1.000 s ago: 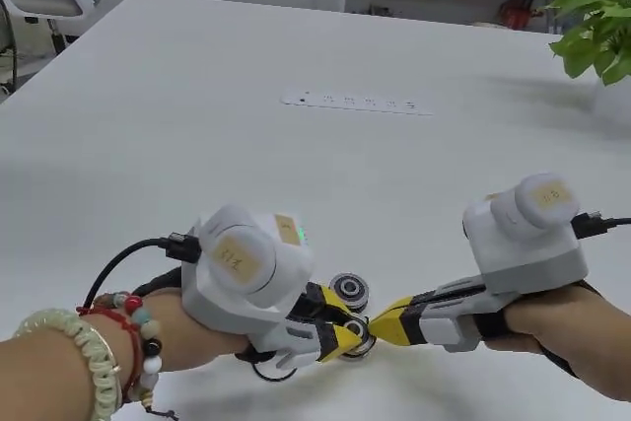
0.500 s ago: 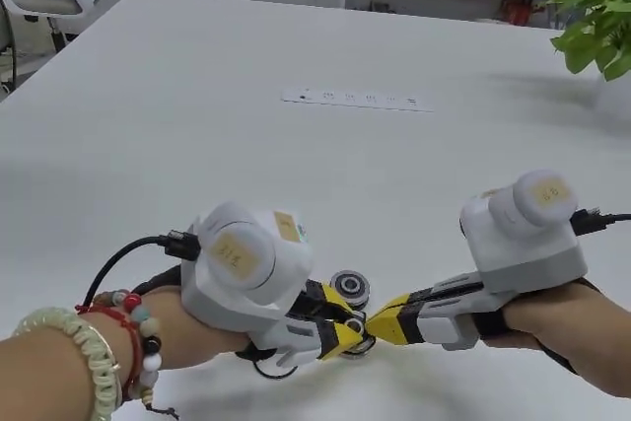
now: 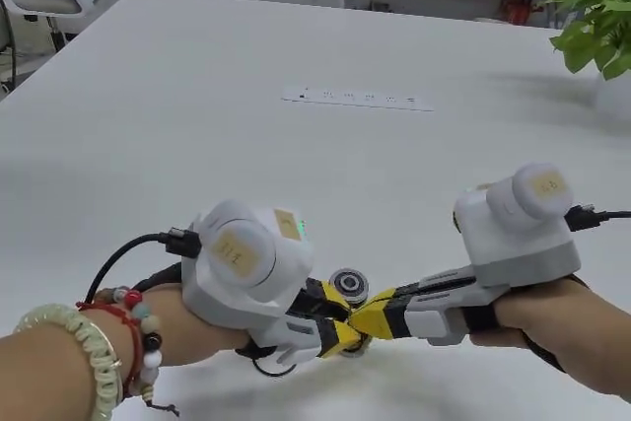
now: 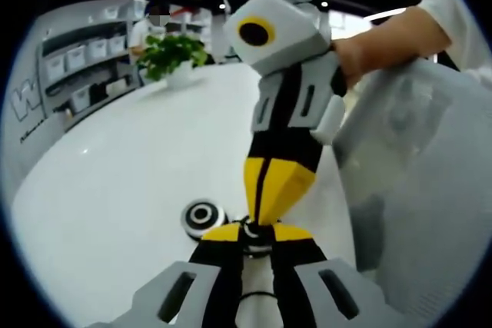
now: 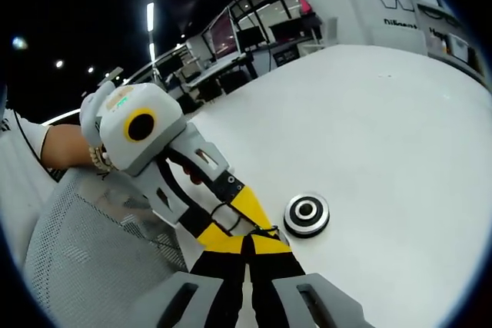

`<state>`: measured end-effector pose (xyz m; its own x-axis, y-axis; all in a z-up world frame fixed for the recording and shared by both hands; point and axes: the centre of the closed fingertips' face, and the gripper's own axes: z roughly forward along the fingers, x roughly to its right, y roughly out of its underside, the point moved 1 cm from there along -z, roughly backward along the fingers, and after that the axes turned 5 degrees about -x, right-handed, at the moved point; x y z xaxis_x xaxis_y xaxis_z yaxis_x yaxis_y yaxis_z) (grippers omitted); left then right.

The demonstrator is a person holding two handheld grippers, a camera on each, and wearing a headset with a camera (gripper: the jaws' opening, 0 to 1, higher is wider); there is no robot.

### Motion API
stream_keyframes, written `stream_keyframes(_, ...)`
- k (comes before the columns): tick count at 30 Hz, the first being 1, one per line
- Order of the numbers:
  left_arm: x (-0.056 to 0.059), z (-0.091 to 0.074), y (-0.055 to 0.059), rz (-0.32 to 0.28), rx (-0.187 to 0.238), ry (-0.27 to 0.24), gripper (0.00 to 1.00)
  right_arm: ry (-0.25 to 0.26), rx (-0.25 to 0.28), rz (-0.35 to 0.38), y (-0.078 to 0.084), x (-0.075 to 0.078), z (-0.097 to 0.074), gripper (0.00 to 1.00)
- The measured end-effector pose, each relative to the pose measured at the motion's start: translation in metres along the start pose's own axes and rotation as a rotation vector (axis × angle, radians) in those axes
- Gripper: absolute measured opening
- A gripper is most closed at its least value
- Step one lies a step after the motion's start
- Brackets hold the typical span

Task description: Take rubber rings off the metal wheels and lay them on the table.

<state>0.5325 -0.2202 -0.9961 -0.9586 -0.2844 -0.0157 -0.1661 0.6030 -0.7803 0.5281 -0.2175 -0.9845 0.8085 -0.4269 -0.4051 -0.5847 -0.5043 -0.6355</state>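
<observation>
Two wheels here, and I see zero rings laid out yet. Left gripper [image 3: 347, 330] is clamped on one wheel [image 4: 257, 240], near centre. Right gripper [image 3: 360, 320] meets it, jaws pressed together (pinching rubber? can't tell). Second wheel [image 3: 348, 283] sits just beyond on the table [image 3: 296, 175]. Both left to strip, imo.

The head view looks forward and down over the worktop [image 3: 296, 165] from its near edge. The gripper views ride low and close behind the left tongs [image 4: 259, 234] and right tongs [image 5: 250, 245], facing each other; all three share the loose wheel [image 3: 348, 283].
</observation>
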Motion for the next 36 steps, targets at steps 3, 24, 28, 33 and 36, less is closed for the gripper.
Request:
stream_keyframes(3,0.0,0.0,0.0,0.004,-0.008,-0.005,0.13,0.006,0.005,0.024,0.001,0.004,-0.003,0.0)
stream_keyframes(24,0.009,-0.039,-0.03,0.033,0.069,0.051,0.27,0.006,0.006,0.099,0.001,0.007,-0.013,0.0)
stream_keyframes(28,0.007,-0.052,-0.04,0.033,0.068,0.056,0.29,0.02,-0.012,0.073,0.002,0.005,-0.013,0.0)
stream_keyframes(33,0.007,-0.083,-0.056,0.05,0.108,0.045,0.4,0.016,0.005,0.061,-0.004,0.003,-0.017,0.0)
stream_keyframes(36,0.002,-0.101,-0.054,0.063,0.1,-0.001,0.44,0.009,0.031,0.065,-0.011,0.001,-0.02,0.0)
